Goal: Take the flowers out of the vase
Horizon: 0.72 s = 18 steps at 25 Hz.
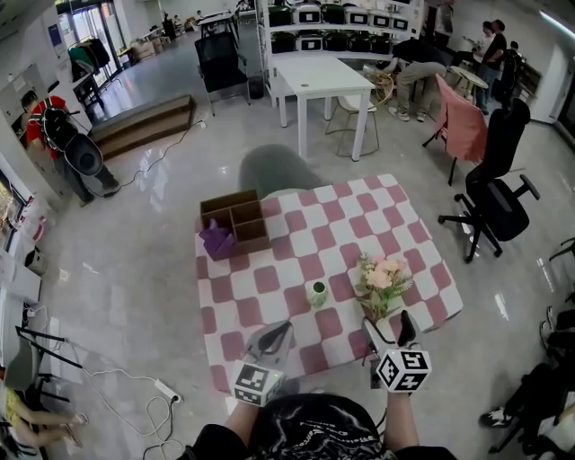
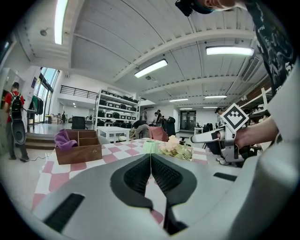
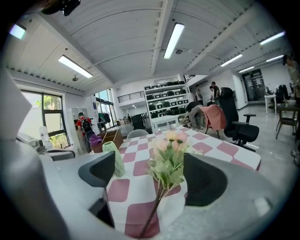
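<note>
The pink-and-green artificial flower bunch (image 3: 169,152) lies on the checked tabletop (image 1: 269,278) between the right claw's (image 3: 152,171) wide-spread jaws. The left claw (image 2: 150,161) is pressed together, empty.

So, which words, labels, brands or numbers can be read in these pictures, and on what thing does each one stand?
No readable text in any view.
Black-and-white marker cube on the left gripper: square pattern only, no letters.
Matching cube on the right gripper: pattern only.
Labels on the dark storage bins on the far shelves: too small to read.
</note>
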{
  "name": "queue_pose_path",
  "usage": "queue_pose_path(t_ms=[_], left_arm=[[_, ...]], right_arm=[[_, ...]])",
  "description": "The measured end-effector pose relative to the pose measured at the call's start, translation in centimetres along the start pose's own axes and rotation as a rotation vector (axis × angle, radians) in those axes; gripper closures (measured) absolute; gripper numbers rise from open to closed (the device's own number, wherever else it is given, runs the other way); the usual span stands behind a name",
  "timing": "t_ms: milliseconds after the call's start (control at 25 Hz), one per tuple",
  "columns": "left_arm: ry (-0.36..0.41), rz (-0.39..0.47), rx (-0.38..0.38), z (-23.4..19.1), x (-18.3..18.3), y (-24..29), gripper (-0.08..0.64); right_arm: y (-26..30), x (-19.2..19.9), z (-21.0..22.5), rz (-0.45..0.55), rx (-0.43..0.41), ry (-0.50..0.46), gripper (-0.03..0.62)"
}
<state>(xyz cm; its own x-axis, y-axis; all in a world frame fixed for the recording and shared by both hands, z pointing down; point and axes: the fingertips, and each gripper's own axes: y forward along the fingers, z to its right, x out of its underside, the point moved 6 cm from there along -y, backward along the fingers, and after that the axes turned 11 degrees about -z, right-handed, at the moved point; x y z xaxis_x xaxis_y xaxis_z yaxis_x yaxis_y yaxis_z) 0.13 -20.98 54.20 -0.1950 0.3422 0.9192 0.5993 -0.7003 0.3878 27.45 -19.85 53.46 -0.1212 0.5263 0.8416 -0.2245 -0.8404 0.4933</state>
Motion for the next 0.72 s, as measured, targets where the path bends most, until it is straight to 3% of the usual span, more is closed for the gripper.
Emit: queue_pose_path(t_ms=[280, 480, 600, 720], left_arm=[[0.002, 0.026, 0.008, 1.0, -0.6, -0.7, 0.548], [0.003, 0.047, 0.005, 1.4, -0.8, -1.3, 0.548], [0.005, 0.057, 0.005, 1.6, -0.9, -1.4, 0.549], [0.005, 0.06, 0.005, 1.8, -1.1, -1.6, 0.548]], right_arm=[[-2.2, -1.0, -1.7, 0.108, -0.055, -0.082, 0.149], [-2.9, -1.2, -2.8, 0.11, -0.067, -0.156, 0.157], [-3.0, -0.9, -3.1, 0.106, -0.067, -0.178, 0.208], [-3.4, -0.6, -3.3, 0.115, -0.059, -0.182, 0.32]])
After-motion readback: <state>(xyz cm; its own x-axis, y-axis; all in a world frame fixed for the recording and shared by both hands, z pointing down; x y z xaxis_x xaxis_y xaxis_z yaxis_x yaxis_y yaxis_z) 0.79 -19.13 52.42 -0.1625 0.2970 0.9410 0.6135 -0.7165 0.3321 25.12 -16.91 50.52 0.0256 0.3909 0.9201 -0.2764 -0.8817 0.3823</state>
